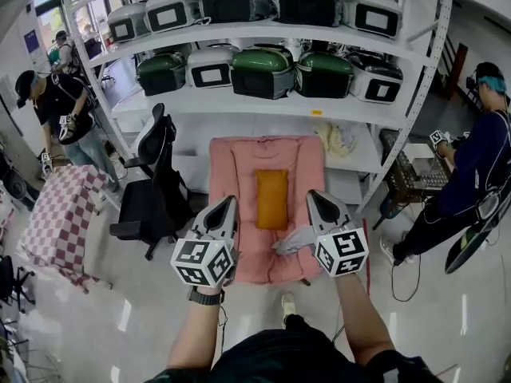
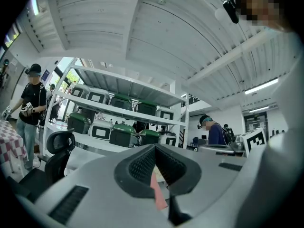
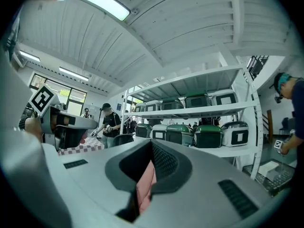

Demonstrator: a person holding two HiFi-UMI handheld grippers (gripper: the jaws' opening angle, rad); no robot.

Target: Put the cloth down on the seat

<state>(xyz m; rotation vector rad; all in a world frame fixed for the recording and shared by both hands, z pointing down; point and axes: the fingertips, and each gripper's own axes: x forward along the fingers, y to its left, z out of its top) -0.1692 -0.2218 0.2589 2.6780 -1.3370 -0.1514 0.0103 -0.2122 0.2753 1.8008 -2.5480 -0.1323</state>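
A pink cloth [image 1: 235,174] lies spread over the seat, which is hidden beneath it, with an orange cushion [image 1: 271,199] at its middle. My left gripper [image 1: 230,203] is at the cloth's left edge. In the left gripper view the left gripper [image 2: 154,151] is shut on a strip of the pink cloth [image 2: 159,194]. My right gripper [image 1: 313,198] is at the right edge. The right gripper view shows the right gripper [image 3: 151,148] shut on a fold of the pink cloth [image 3: 145,184]. Both point forward and upward toward the shelves.
A black office chair [image 1: 152,190] stands just left of the seat, and beyond it a table under a checked cover [image 1: 60,218]. White shelving [image 1: 263,102] with green and white cases rises behind. People stand at the far left [image 1: 60,110] and far right [image 1: 475,174].
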